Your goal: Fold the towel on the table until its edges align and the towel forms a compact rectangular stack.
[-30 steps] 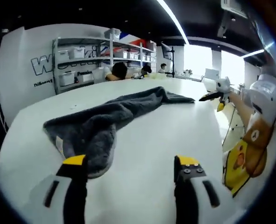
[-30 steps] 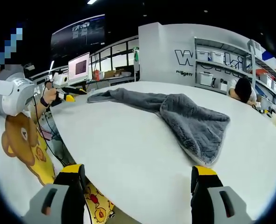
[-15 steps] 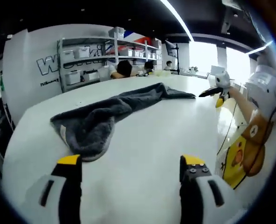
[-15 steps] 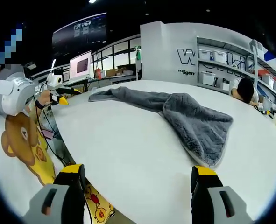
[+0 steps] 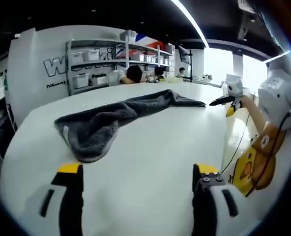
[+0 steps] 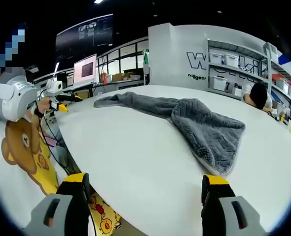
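Left tool [image 5: 138, 179] wide, holding nothing, low over white tabletop [image 5: 150, 147]. Grey towel [image 5: 106, 123] lies rumpled in long strip ahead of left tool, nearest end just past its left jaw, not touching. Right tool [image 6: 143, 189] wide too, empty, above tabletop edge. Towel [image 6: 199, 125] ahead of right tool, near end just past its right jaw

Fluffy cloth towel [image 5: 102, 124], smooth matt table [image 5: 150, 157]
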